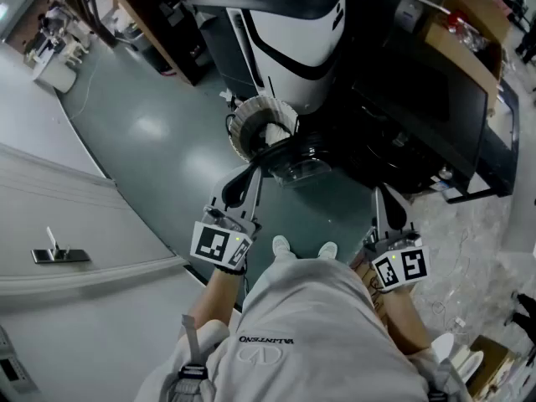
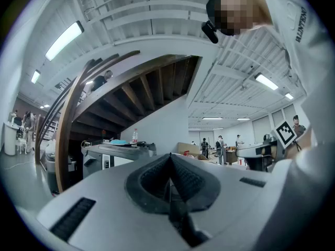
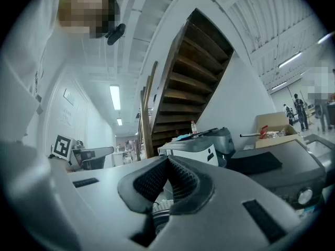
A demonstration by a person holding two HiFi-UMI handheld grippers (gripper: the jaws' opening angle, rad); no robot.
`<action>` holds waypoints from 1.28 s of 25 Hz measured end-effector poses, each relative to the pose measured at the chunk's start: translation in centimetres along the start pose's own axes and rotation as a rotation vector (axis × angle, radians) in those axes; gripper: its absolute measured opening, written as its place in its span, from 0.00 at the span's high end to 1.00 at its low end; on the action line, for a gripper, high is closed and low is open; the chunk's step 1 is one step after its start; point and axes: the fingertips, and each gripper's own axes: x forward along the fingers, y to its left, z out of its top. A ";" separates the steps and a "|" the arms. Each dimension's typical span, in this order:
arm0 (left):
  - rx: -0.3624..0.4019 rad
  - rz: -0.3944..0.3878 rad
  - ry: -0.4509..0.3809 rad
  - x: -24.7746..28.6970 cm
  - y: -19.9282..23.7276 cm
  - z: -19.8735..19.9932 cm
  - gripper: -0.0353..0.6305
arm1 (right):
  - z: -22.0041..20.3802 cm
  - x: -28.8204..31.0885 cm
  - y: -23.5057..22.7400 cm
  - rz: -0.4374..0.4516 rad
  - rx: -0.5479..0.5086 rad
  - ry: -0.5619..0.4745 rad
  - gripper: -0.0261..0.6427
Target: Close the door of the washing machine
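Two sets of jaws clenched on nothing: left gripper (image 1: 251,177), right gripper (image 1: 383,196), above glossy grey-green floor (image 1: 151,128). Far centre, washing machine (image 1: 293,32), door (image 1: 298,164) swung open just beyond left gripper. Right, dark cabinet (image 1: 419,115); far, staircase (image 3: 193,77).

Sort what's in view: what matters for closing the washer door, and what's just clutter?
Job:
- washing machine
- door, standing open
- left gripper and right gripper, fingers shut, both empty

Lying about:
- cardboard box
- dark appliance
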 end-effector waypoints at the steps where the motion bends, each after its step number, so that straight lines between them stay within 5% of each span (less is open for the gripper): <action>1: 0.000 0.005 0.002 0.0 0.0 -0.1 0.94 | 0.0 0.1 -0.1 0.005 0.002 -0.002 0.95; 17: -0.024 0.116 0.070 -1.8 2.1 -3.5 0.94 | -4.2 6.6 2.4 0.229 0.051 0.079 0.94; 32: -0.085 0.015 0.188 -1.8 15.0 -12.8 0.94 | -9.7 19.8 12.4 0.264 0.001 0.186 0.94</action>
